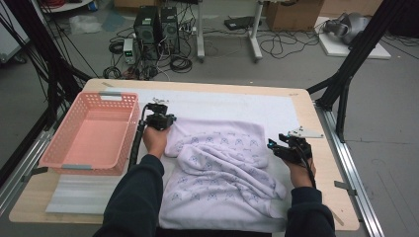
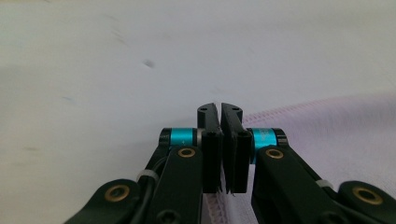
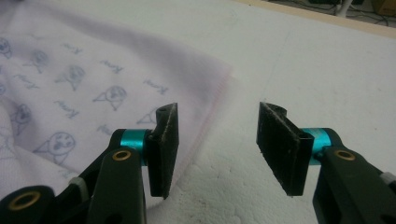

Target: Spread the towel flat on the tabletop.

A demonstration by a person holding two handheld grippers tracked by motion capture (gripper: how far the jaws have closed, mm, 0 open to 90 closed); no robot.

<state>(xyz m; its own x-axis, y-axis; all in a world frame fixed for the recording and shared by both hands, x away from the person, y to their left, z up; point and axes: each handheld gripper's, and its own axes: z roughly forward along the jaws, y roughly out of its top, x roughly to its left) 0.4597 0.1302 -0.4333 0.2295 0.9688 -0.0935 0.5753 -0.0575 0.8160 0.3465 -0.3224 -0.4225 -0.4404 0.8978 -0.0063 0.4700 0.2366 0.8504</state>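
Note:
A pale lilac cloth [image 1: 222,163] printed with small blue figures lies rumpled on the white mat [image 1: 247,103]. My left gripper [image 1: 171,120] sits at the cloth's far left corner. In the left gripper view its jaws [image 2: 220,109] are pressed together, and the stitched hem of the cloth [image 2: 336,130] runs in between them. My right gripper [image 1: 272,143] hovers at the cloth's right edge. In the right gripper view it [image 3: 217,116] stands open, one jaw over the hem of the cloth [image 3: 70,70] and the other over the bare mat [image 3: 303,60].
A pink plastic basket [image 1: 59,133] stands on the left side of the wooden table [image 1: 326,163], next to my left forearm. Black frame struts rise at both far corners. Computers and cables lie on the floor beyond the table.

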